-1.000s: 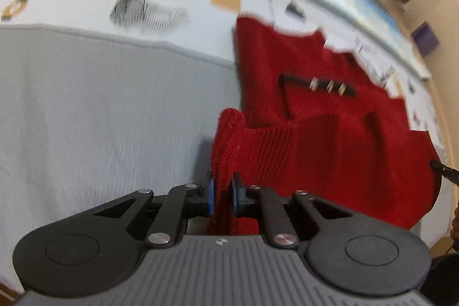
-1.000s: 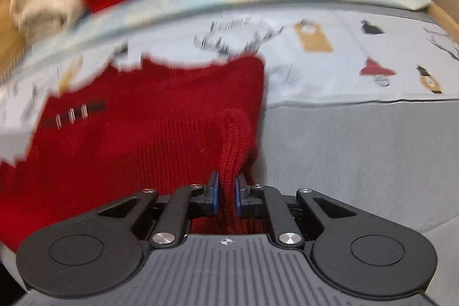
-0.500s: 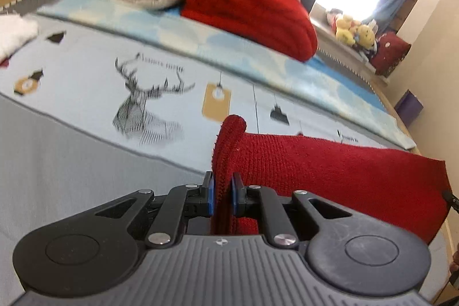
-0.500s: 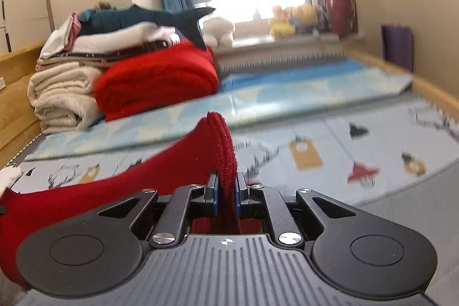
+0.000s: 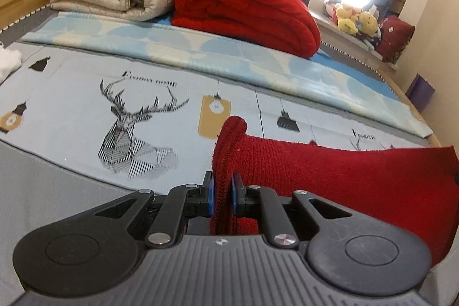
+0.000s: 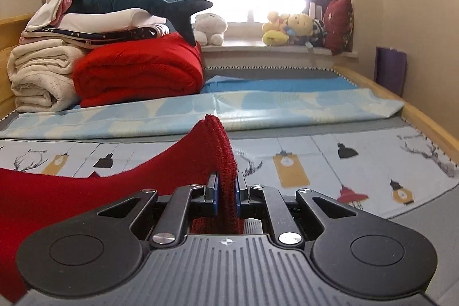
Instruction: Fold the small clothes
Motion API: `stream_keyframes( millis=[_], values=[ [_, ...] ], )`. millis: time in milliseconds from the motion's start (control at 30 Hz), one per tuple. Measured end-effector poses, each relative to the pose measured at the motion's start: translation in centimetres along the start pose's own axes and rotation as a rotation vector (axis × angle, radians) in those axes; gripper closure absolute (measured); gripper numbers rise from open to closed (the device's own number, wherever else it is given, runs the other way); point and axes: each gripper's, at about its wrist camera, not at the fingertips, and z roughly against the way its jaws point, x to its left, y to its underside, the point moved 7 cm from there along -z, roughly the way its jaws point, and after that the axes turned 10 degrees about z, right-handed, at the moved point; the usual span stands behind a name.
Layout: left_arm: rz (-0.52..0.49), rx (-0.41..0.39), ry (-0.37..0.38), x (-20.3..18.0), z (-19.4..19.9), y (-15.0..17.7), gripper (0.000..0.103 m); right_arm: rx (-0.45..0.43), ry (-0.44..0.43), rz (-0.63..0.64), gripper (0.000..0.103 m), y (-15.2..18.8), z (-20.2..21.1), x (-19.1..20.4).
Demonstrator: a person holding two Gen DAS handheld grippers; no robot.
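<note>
Writing: "FASHION HOME", barely readable, is printed above the deer on the bedsheet, ahead of the left tongs.
Garment: the red knit is stretched sideways between both tongs, edge upward.
Left tongs: clenched on one corner.
Right tongs: clenched on the other corner.

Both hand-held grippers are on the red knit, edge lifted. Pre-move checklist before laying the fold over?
1. Left hand-held gripper clamped on the red knit garment: ok, fabric pinched between the blue pads.
2. Right hand-held gripper clamped on the same garment: ok.
3. Held edge clear of the printed sheet: ok, it spans above the sheet between the two grips.
4. Edge taut: not ok, it dips between the grips in the right wrist view.
5. Landing area free of clutter: cannot tell, the lifted knit hides it.
6. Folded red blanket and cream blanket out of the way: ok, stacked at the far end.
</note>
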Motion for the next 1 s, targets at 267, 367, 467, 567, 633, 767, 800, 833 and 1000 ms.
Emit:
stream_keyframes(
  millis=[267, 367, 467, 567, 633, 767, 800, 833, 1000],
  values=[
    [-0.039, -0.057, -0.014, -0.7, -2.7, -1.8, 0.091, 0.009, 0.049, -0.004, 0.093, -0.2, -3.1, 0.0],
    [-0.051, -0.053, -0.029, -0.7, -4.0, -1.9, 0.091, 0.025, 0.060, -0.003, 0.093, 0.1, -4.3, 0.1],
    [-0.051, 0.054, -0.095, 0.0, -7.1, -0.2, 0.085, 0.155, 0.024, -0.037, 0.091, 2.3, -6.8, 0.0],
    [-0.093, 0.258, -0.237, 1.8, -10.3, 3.2, 0.082, 0.490, 0.039, -0.042, 0.085, 8.1, -10.2, -0.6],
    [-0.091, 0.214, -0.251, 2.0, -9.5, 2.8, 0.078, 0.468, 0.048, -0.112, 0.069, 7.9, -9.7, -1.7],
    [0.036, 0.169, -0.129, 2.2, -5.8, 1.9, 0.062, 0.445, 0.023, -0.271, 0.061, 7.3, -7.2, -3.2],
    [0.052, 0.183, -0.108, 2.3, -5.0, 2.3, 0.062, 0.450, 0.007, -0.304, 0.061, 7.3, -6.4, -3.3],
    [0.055, 0.209, -0.101, 2.1, -4.2, 2.7, 0.062, 0.457, -0.011, -0.326, 0.058, 7.4, -5.8, -3.4],
    [-0.093, 0.315, -0.016, -0.5, -0.5, 7.3, 0.059, 0.603, -0.125, -0.290, 0.049, 9.9, -3.8, -1.7]
  ],
)
